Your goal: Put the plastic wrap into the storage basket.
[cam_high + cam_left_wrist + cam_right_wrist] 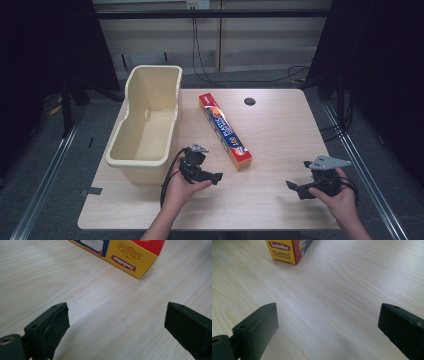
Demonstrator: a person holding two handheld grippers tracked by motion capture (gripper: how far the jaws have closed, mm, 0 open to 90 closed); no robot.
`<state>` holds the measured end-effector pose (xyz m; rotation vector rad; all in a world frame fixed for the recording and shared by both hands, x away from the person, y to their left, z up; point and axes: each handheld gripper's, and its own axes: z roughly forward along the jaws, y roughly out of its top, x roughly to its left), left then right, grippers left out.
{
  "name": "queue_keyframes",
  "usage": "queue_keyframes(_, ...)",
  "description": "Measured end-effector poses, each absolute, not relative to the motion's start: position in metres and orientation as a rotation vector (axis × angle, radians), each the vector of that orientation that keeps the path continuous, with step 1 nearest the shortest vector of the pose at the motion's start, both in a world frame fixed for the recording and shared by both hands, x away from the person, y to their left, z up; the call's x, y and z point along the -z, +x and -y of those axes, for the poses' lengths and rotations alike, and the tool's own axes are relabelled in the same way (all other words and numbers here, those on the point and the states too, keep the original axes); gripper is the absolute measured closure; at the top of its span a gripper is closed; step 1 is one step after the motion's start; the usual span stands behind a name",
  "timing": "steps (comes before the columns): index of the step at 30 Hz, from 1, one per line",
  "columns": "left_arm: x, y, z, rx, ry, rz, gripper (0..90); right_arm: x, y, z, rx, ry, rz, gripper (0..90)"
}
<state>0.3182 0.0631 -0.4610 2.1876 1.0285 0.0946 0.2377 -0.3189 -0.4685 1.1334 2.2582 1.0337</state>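
Table (pixel 280 150) bare between wrap box (pixel 225 131) and edges.

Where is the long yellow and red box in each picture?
High view: the box lies mid-table, right of the tub.
Left gripper view: its end is at top centre.
Right gripper view: its end is at top left.
Shared landmark: the red Sodolike label on that end.

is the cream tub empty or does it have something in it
Empty: the high view looks straight into the cream tub and shows only its bare floor.
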Motion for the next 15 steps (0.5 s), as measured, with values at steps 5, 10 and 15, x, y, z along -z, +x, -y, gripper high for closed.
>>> queue_keyframes(5, 0.454, 0.325, -0.056, -0.093, 2.200, -1.045, 6.2, 0.469, 0.236, 0.320, -1.029, 1.145, -2.243, 2.7)
queue_keyframes(10, 0.442, 0.344, -0.045, -0.114, 2.195, -1.083, 6.2, 0.468, 0.236, 0.321, -1.044, 1.143, -2.238, 2.8)
queue_keyframes(15, 0.434, 0.361, -0.036, -0.123, 2.203, -1.126, 6.2, 0.467, 0.235, 0.321, -1.050, 1.152, -2.229, 2.8)
